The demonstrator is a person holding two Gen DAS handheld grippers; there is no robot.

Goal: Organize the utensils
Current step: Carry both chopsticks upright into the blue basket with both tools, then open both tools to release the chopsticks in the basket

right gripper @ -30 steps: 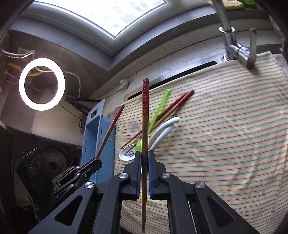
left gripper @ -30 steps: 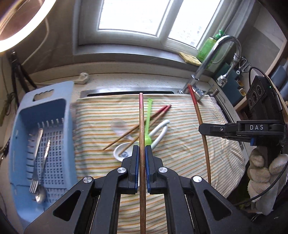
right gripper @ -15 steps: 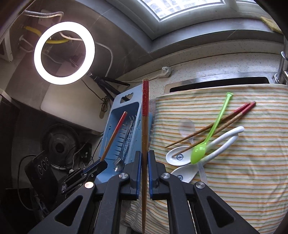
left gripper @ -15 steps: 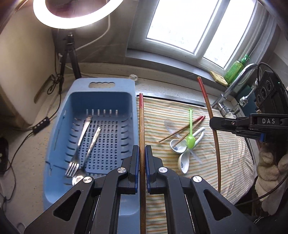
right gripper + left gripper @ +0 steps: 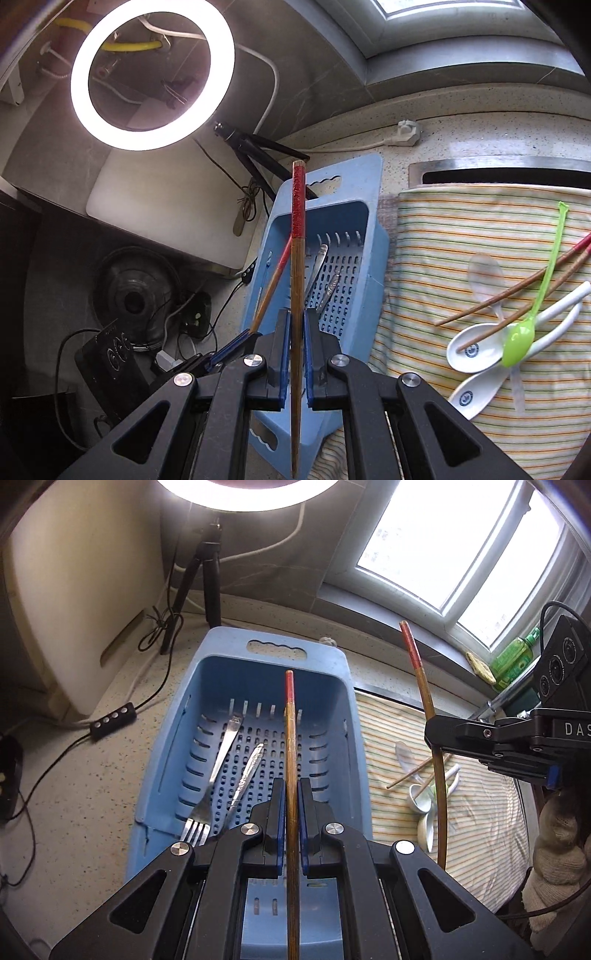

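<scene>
Both tools have swung away from the striped cloth (image 5: 480, 229) to the blue basket (image 5: 207, 709). Left tool (image 5: 291, 823) is clenched on a red-tipped chopstick (image 5: 290, 738) reaching out ahead over the basket's fork (image 5: 216, 771) and spoon (image 5: 247, 771). Right tool (image 5: 294, 354) clamps a second chopstick (image 5: 297, 258) likewise; spoons (image 5: 476, 350) lie on its right.

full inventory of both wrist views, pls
basket: 1, blue, on the counter left of the cloth
fork: 1, metal, in the basket
metal spoon: 1, silver, in the basket beside the fork
striped cloth: 1, over the sink
loose chopsticks: 2, red-tipped brown, on the cloth
white spoons: 2, on the cloth
green spoon: 1, across the white spoons
clear spoon: 1, on the cloth
ring light: 1, lit, on a tripod
left claw: shut on a chopstick
right claw: shut on a second chopstick
gloved hand: 1, white
</scene>
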